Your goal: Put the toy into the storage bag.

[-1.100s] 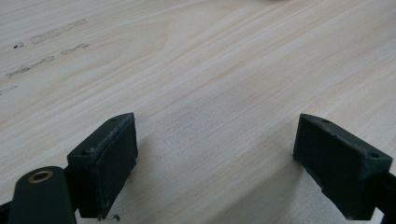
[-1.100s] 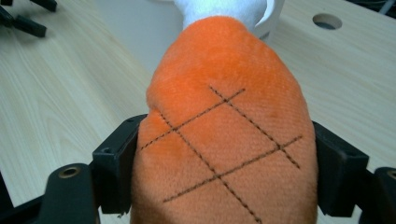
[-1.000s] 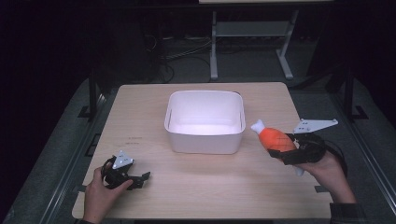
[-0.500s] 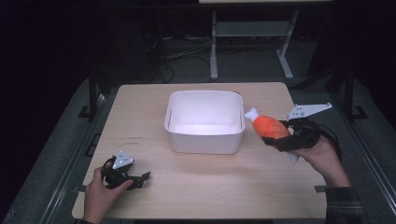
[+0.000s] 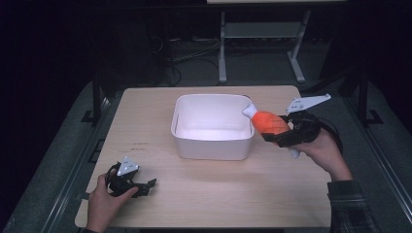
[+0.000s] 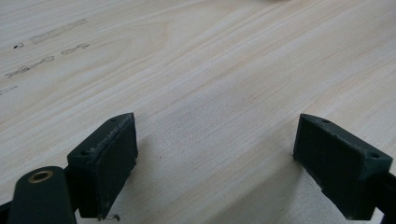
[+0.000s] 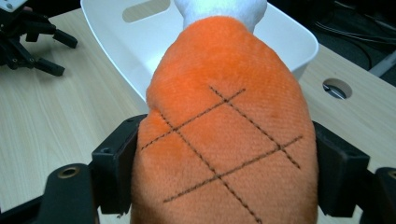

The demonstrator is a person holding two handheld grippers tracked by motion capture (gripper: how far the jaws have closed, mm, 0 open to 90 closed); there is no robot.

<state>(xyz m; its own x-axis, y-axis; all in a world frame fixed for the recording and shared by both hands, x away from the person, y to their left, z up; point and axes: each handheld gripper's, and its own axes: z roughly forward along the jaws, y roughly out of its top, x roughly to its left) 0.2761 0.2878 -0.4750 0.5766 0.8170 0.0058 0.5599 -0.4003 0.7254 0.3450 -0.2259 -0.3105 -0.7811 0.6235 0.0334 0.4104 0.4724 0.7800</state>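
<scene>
Right tongs [image 5: 276, 136] clamp orange plush toy [image 5: 269, 122], pads squeezing its sides in right gripper view [image 7: 224, 135]. Since a second ago, right hand carries toy up and toward white tub [image 5: 212, 145]; toy's white tip now overhangs tub's near rim, body not yet over the hollow. Tub sits straight ahead of these tongs [image 7: 140, 28]. Likely meaning: drop-off close, needs bit more reach before release. Left tongs [image 5: 138, 185] unmoved, jaws wide apart, nothing between, resting on table [image 6: 210, 70], well apart from tub.
</scene>
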